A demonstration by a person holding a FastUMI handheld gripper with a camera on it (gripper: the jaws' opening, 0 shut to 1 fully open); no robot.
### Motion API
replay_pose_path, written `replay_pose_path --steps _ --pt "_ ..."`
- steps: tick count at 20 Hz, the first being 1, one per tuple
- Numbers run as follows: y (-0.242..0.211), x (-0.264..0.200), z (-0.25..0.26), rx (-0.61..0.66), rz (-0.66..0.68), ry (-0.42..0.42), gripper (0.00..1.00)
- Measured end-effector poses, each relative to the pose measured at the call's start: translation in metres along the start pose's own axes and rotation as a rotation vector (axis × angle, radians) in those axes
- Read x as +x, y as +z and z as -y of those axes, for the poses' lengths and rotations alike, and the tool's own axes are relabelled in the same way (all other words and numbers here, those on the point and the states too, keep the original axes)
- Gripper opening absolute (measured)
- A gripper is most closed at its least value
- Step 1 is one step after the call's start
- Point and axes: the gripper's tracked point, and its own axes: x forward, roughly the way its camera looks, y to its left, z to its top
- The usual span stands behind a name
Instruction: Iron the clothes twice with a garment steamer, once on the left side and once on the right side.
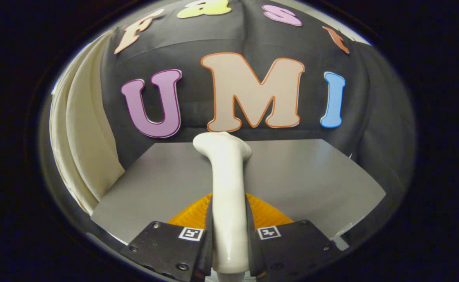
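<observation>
Between the fingers [186,250] sat the white garment steamer [227,203], handle clamped from both sides, gripper [229,250] closed on it, jaws narrow. Ran forward and up from the grip, head flaring out to both sides at the far end, just in front of the booth's black cloth wall [198,43]. Looked roughly upright along the gripper axis, no obvious tilt to either side. Under the handle, just ahead of the fingertips, showed an orange ribbed piece [266,213], visible on both sides of the handle; could not tell what it was or whether it touched the steamer. Below and beyond that lay a flat grey tabletop [311,176], reaching back to the cloth wall. Off to the left, beyond the table's edge, hung a cream garment [82,129], long vertical folds, well apart from the steamer head. No contact seen between steamer and garment. Square printed markers sat on top of each finger near the handle. Right side past the table stayed dark, nothing resolvable there.
</observation>
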Motion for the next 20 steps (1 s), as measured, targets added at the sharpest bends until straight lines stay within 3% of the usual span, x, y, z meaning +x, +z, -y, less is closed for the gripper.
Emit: replay_pose_path --steps 6,11,15,20 --pt "-0.015 -0.067 -0.021 -0.007 0.024 -0.038 0.36" --pt "-0.021 -0.149 -0.072 0.002 0.080 -0.089 0.36" --pt "-0.030 -0.214 -0.136 0.010 0.129 -0.114 0.35" --pt "-0.033 -0.279 -0.225 -0.006 0.185 -0.089 0.35"
